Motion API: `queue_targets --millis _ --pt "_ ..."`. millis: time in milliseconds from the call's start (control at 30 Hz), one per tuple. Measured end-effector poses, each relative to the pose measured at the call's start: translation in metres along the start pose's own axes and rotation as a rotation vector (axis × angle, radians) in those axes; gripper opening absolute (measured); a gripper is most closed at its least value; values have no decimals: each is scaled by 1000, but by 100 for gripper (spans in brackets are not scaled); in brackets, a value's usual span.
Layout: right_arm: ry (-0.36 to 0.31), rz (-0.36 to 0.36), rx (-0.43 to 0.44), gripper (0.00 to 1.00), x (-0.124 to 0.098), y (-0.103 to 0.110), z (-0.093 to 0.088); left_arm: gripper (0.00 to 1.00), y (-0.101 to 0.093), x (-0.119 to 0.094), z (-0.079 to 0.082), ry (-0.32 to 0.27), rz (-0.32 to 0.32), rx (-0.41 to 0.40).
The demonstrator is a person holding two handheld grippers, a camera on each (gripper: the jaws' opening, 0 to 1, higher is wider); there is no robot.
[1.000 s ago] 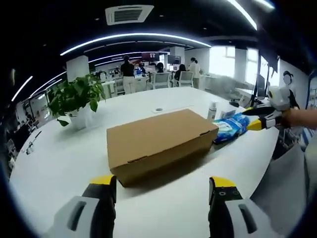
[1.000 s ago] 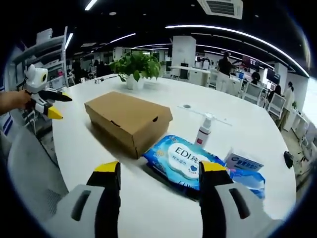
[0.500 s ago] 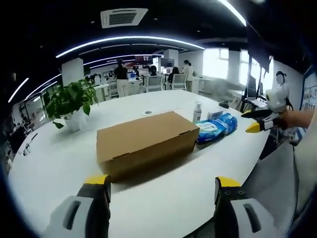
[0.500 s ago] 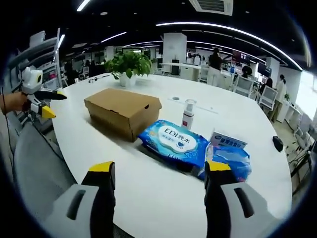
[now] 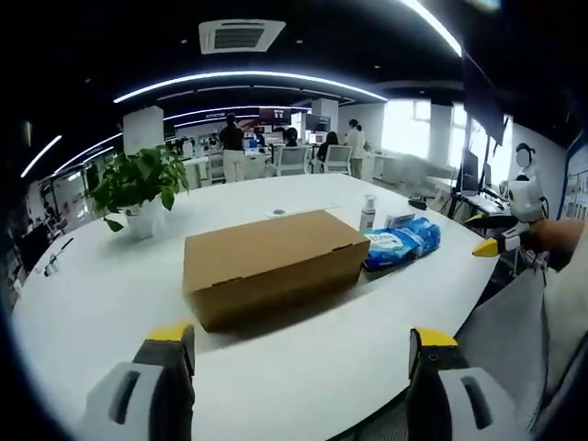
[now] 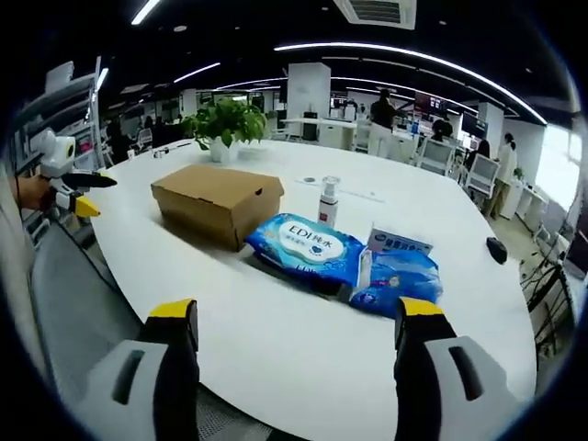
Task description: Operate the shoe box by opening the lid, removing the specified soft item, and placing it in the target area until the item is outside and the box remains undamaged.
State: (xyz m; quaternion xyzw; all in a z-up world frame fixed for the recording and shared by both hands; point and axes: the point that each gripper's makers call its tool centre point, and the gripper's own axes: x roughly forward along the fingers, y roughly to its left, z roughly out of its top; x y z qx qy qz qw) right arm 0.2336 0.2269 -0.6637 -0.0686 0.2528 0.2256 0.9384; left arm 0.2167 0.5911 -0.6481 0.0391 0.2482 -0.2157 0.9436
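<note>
Task not yet begun, judging by the layout: the cardboard shoe box [image 5: 273,276] sits shut at the centre of the left gripper view, lid flat and flaps tucked, on the white table [image 5: 92,303]; in the right gripper view it lies left of centre. No soft item is out of the box, so opening the lid, taking the item out and placing it are all left to do. The target area is not marked by anything I can identify. Just beside the box, toward the right of the left gripper view, lie a blue wipes pack [image 6: 308,248] and a second, smaller blue pack [image 6: 395,276], with a small spray bottle [image 6: 328,202] behind them; a potted plant [image 5: 138,188] stands at the left. Left gripper [image 5: 299,390]: jaws spread wide at the bottom of its view, nothing between them, well short of the box and touching nothing. Right gripper [image 6: 299,367]: jaws likewise wide apart, empty, hanging above the near table edge, clear of the packs. Each gripper also appears at the edge of the other's view, held in a hand.
</note>
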Motion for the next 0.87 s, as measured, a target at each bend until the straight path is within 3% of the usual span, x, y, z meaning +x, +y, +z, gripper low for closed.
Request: queue_targets --millis 267,867 --pt "-12 -8 32 96 -8 -1 -2 100 -3 -3 -2 11 -10 30" --pt "-30 -11 64 96 -9 -1 0 100 2 0 0 -2 6 4"
